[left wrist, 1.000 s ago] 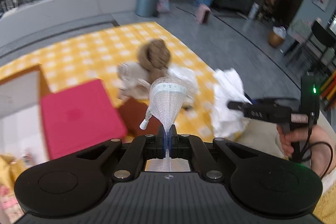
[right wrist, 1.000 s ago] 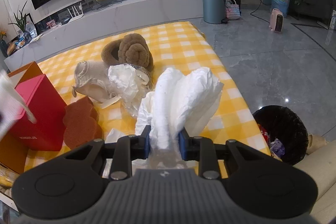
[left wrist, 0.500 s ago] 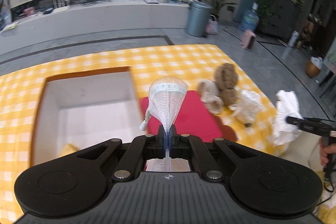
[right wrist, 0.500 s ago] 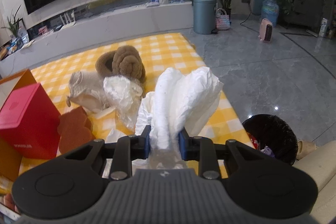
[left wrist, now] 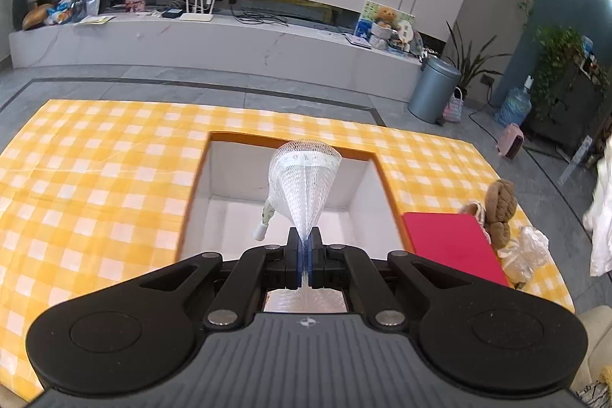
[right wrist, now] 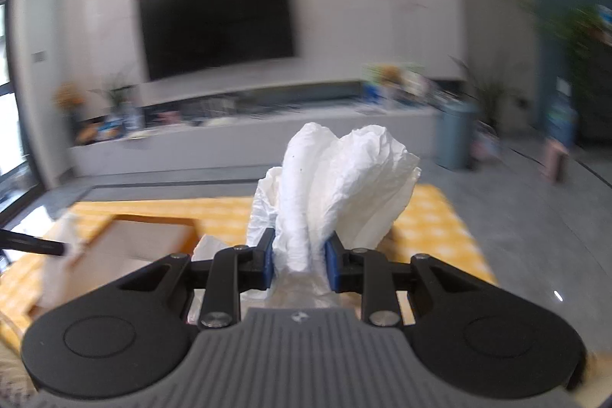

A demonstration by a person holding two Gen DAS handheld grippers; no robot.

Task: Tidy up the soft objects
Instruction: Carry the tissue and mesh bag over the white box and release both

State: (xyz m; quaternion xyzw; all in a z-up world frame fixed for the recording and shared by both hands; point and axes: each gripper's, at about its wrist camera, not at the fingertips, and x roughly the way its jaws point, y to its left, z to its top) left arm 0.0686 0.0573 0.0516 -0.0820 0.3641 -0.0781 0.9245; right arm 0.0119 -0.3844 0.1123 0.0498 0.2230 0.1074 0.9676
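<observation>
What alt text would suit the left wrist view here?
The left gripper, shut on a white mesh net, holds it in front of an open orange box with a white inside, on a yellow checked cloth. To the right lie a red lid, a brown plush toy and crumpled clear plastic.
</observation>
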